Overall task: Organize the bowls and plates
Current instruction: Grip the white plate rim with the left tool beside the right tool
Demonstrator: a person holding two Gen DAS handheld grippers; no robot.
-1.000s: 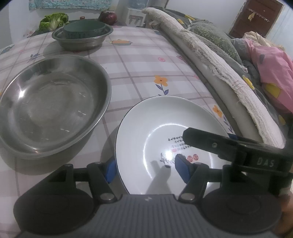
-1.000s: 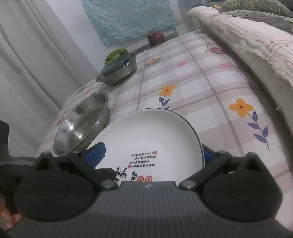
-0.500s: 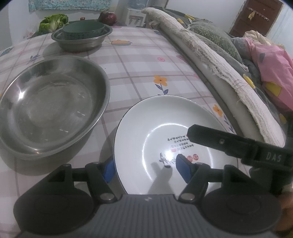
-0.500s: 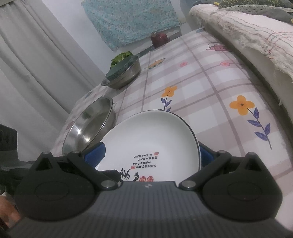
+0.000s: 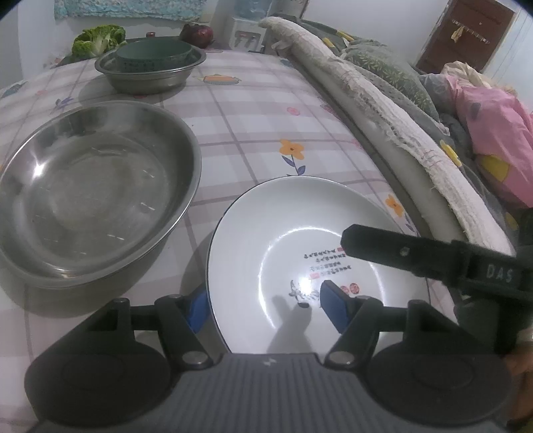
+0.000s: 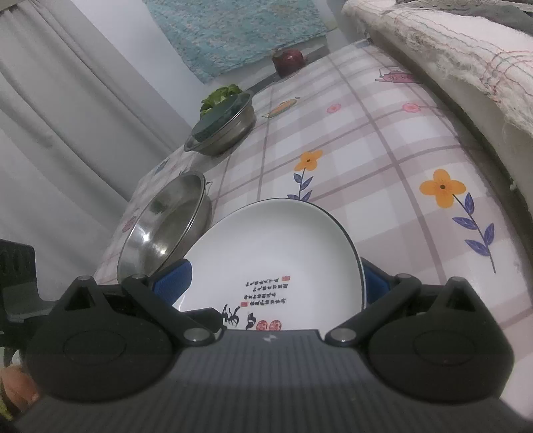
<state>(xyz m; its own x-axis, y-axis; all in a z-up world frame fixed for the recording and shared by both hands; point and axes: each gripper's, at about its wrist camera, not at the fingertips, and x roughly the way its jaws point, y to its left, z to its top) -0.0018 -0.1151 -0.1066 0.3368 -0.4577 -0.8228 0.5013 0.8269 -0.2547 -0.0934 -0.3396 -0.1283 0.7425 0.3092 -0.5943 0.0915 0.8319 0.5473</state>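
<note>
A white plate [image 5: 293, 246] with red and black printed characters is tilted up off the checked tablecloth; it also shows in the right wrist view [image 6: 266, 253]. My left gripper [image 5: 263, 306] straddles its near left rim, one pad outside and one inside. My right gripper [image 6: 276, 283] straddles the plate's near rim from the other side, and its black finger [image 5: 399, 253] crosses the plate in the left wrist view. Whether either pair of jaws pinches the rim is unclear. A large empty steel bowl [image 5: 90, 190] sits left of the plate and shows in the right wrist view too [image 6: 163, 226].
A steel bowl holding a dark green bowl [image 5: 150, 66] stands at the far side, with lettuce [image 5: 96, 38] and a dark red onion [image 5: 196, 31] behind it. A folded blanket [image 5: 383, 110] runs along the table's right edge. Grey curtains [image 6: 66, 116] hang beyond the left edge.
The plate has tilted a little higher off the cloth with both grippers on it. The right wrist view has pitched up slightly.
</note>
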